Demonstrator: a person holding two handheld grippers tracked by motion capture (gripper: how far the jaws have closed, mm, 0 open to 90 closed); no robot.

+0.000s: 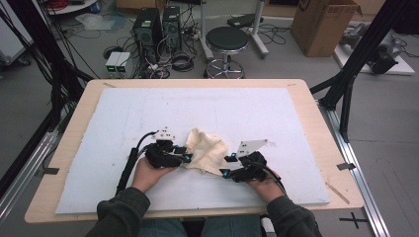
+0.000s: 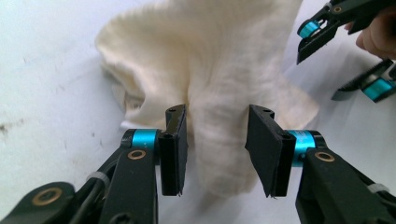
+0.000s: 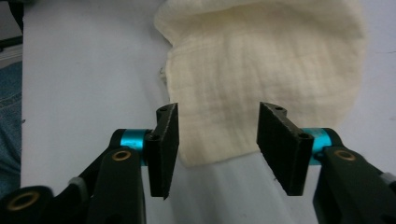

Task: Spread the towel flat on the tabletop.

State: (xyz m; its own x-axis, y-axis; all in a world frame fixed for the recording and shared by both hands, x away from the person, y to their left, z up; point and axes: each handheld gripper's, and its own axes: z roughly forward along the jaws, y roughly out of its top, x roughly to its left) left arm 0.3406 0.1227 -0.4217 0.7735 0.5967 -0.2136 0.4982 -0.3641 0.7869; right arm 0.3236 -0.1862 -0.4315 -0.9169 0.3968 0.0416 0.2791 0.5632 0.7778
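**Q:** What is sitting nearest the person, and how are the tools set?

**A:** The person's two hands are coming in over the near edge of the pale blue foam mat [image 1: 123,128], each carrying a black two-jaw tool. The left gripper [image 1: 184,154] is resting at the left flank of the crumpled cream-coloured woven cloth [image 1: 206,148]; the right gripper [image 1: 226,166] is lying at its near right corner. In the left gripper view a raised fold of the cloth [image 2: 217,135] is standing between the jaws, with a gap showing on each side, so the pads are not pinching it. In the right gripper view the near hem of the cloth [image 3: 219,140] is lying between jaws that are likewise standing apart, off the fabric.

**Q:** How is this step best being done?

**A:** Judging from the pose, each tool is lining up to pinch an edge. The left one is doing well to centre the ridge and take one layer only. The right one is needing to slide its lower jaw under the hem, or it risks nipping the mat.

**Q:** And farther off?

**A:** The rest of the cloth is bunching up towards the mat's middle, and beyond that the wooden table edge [image 1: 197,83] is bordering bare foam.
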